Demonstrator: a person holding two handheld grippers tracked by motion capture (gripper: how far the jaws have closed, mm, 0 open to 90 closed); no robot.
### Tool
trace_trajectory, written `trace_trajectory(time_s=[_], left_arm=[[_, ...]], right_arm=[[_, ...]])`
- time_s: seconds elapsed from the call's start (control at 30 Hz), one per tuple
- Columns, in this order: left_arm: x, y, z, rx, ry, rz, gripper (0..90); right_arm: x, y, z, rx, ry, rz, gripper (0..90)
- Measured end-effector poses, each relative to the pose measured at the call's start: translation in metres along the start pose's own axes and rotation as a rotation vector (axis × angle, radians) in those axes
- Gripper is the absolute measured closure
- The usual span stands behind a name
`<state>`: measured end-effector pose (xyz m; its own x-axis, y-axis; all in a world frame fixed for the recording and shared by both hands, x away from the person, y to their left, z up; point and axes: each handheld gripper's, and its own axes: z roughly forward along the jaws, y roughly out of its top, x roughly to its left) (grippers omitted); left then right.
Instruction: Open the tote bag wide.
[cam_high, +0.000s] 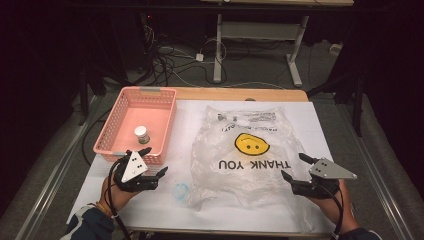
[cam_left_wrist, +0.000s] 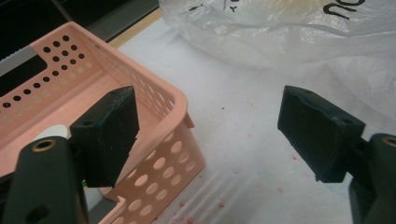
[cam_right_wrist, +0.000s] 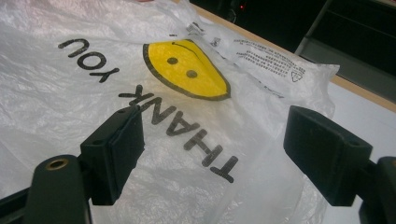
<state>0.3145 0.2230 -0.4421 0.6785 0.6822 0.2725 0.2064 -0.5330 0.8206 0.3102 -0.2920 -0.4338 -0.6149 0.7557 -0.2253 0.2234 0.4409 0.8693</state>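
Clear crinkled plastic bag with yellow smiley face (cam_high: 250, 145) flat mid-table, right gripper (cam_high: 295, 169) at its right edge, jaws apart, empty, left gripper (cam_high: 154, 161) jaws apart beside pink perforated plastic basket (cam_high: 117, 125)

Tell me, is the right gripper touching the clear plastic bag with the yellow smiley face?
Cannot tell. In the right gripper view the right gripper has open jaws over the clear plastic bag, but no view plainly shows contact or a gap.
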Motion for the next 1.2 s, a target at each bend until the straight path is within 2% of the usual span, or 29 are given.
trace_trajectory(time_s=[0.17,0.2,0.33,0.37,0.4,0.43,0.5,0.53,0.57,0.6,0.67,0.73,0.83,0.9,0.93,0.97,1.03,1.07,1.1,1.13,1.17,1.2], left_arm=[[0.006,-0.002,-0.004,0.001,0.019,-0.008,19.9],[0.007,-0.003,-0.005,-0.001,0.022,-0.013,19.9],[0.012,-0.006,-0.009,-0.001,0.030,-0.016,19.9],[0.013,-0.006,-0.010,0.001,0.032,-0.018,19.9],[0.015,-0.007,-0.010,0.002,0.036,-0.021,19.9],[0.016,-0.007,-0.010,0.004,0.036,-0.028,19.9],[0.018,-0.007,-0.010,0.005,0.038,-0.030,19.9],[0.018,-0.007,-0.010,0.006,0.039,-0.028,19.9],[0.019,-0.007,-0.010,0.007,0.041,-0.025,19.9],[0.019,-0.007,-0.010,0.009,0.043,-0.023,19.9],[0.020,-0.007,-0.011,0.007,0.047,-0.018,19.9],[0.024,-0.007,-0.012,0.001,0.051,-0.021,19.9],[0.030,-0.009,-0.013,-0.005,0.056,-0.034,19.9],[0.033,-0.011,-0.014,-0.002,0.061,-0.040,19.9],[0.034,-0.012,-0.014,-0.004,0.059,-0.050,19.9],[0.035,-0.012,-0.014,-0.007,0.057,-0.054,19.9],[0.035,-0.011,-0.015,-0.016,0.067,-0.037,19.9],[0.034,-0.011,-0.015,-0.016,0.066,-0.033,19.9],[0.032,-0.012,-0.016,-0.005,0.061,-0.037,19.9],[0.032,-0.012,-0.017,-0.003,0.063,-0.032,19.9],[0.031,-0.013,-0.018,0.000,0.058,-0.037,19.9],[0.031,-0.013,-0.018,0.000,0.058,-0.037,19.9]], right_arm=[[-0.007,0.004,0.004,-0.004,-0.009,0.002,24.1],[-0.010,0.006,0.006,0.002,-0.022,-0.004,25.0],[-0.033,0.022,0.014,0.016,-0.078,-0.040,30.6],[-0.033,0.022,0.014,0.016,-0.078,-0.040,30.6],[-0.042,0.026,0.017,0.018,-0.095,-0.044,31.9],[-0.060,0.035,0.029,0.038,-0.114,-0.034,33.0],[-0.077,0.043,0.047,0.083,-0.131,-0.039,33.4],[-0.085,0.046,0.058,0.108,-0.138,-0.032,33.6],[-0.085,0.046,0.058,0.108,-0.138,-0.032,33.6],[-0.099,0.050,0.080,0.152,-0.146,-0.017,36.7],[-0.111,0.050,0.102,0.200,-0.150,0.011,36.8],[-0.120,0.050,0.119,0.216,-0.149,0.054,39.0],[-0.127,0.048,0.142,0.272,-0.159,0.068,40.3],[-0.131,0.044,0.154,0.307,-0.153,0.095,42.6],[-0.131,0.044,0.154,0.307,-0.153,0.095,42.6],[-0.134,0.039,0.163,0.326,-0.154,0.118,44.0],[-0.136,0.037,0.167,0.337,-0.150,0.130,46.1],[-0.137,0.033,0.173,0.349,-0.122,0.141,53.5],[-0.137,0.032,0.176,0.358,-0.128,0.144,57.3],[-0.137,0.032,0.176,0.358,-0.128,0.144,57.3],[-0.138,0.029,0.183,0.377,-0.096,0.154,65.6],[-0.137,0.028,0.186,0.387,-0.087,0.154,69.9]])
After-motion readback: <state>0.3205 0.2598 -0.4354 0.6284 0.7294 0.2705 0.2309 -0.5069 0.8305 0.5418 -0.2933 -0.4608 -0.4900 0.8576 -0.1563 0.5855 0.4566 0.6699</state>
